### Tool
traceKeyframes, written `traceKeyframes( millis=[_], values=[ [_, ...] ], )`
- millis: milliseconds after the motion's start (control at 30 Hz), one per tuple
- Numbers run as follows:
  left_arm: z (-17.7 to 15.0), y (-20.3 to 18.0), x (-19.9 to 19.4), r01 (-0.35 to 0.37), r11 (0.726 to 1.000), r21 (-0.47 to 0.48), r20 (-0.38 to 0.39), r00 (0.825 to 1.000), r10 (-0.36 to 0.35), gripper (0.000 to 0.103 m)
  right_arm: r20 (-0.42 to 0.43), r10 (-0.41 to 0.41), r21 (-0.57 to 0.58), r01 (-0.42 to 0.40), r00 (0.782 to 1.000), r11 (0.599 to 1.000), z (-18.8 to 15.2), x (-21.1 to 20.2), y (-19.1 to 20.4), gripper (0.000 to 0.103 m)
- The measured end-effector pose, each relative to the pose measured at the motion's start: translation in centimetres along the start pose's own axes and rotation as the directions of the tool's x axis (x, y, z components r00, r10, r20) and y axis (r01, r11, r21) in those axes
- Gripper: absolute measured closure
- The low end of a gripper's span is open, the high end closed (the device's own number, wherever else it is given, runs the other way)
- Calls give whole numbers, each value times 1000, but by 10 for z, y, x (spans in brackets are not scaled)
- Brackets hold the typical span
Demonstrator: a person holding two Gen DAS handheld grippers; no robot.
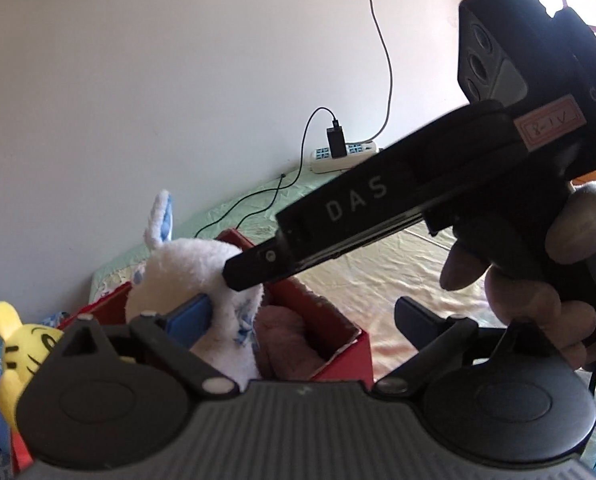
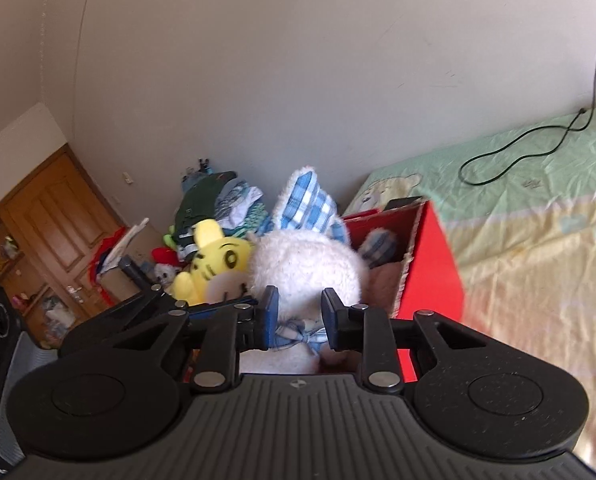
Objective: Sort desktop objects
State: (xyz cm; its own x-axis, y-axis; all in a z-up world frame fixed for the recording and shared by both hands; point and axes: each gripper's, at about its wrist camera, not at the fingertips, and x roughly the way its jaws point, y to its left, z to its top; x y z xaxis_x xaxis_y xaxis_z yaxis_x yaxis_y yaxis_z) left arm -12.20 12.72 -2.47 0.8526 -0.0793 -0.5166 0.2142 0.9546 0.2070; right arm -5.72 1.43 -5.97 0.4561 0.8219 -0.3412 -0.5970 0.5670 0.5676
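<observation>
While R fingers (image 2: 299, 316) pinch bunny (image 2: 305, 264), box rim (image 2: 411, 236) adjacent.

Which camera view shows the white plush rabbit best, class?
The right wrist view: the white plush rabbit shows its head, checked ears and bow. In the left wrist view the right gripper and a blue pad cover part of it.

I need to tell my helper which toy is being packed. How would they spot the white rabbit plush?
Find the red box at the edge of the bed. The white rabbit plush sits at its near end, beside a yellow tiger plush. Only it has fluffy white fur, blue-checked ears and a checked bow.
</observation>
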Motion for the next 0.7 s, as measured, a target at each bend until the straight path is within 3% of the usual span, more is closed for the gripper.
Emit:
traceKeyframes(
  millis=[200, 433, 567, 700],
  values=[
    [2, 5, -15, 105, 994, -35, -12, 994, -106, 7, 47, -21, 35, 19, 999, 999, 8, 0, -7, 72],
    [-5, 24, -15, 32, 996, -83, -43, 998, -36, 7, 8, 21, 40, -22, 1000, 999, 13, 14, -7, 71],
    [-11, 34, -6, 49, 986, -157, -86, 994, -63, 3, -20, 53, 14, -53, 998, 998, 15, 15, 1, 71],
    [-10, 32, 0, 83, 983, -164, -81, 992, -97, 2, -31, 42, -6, -42, 999, 999, 15, 17, 6, 66]
  ],
)
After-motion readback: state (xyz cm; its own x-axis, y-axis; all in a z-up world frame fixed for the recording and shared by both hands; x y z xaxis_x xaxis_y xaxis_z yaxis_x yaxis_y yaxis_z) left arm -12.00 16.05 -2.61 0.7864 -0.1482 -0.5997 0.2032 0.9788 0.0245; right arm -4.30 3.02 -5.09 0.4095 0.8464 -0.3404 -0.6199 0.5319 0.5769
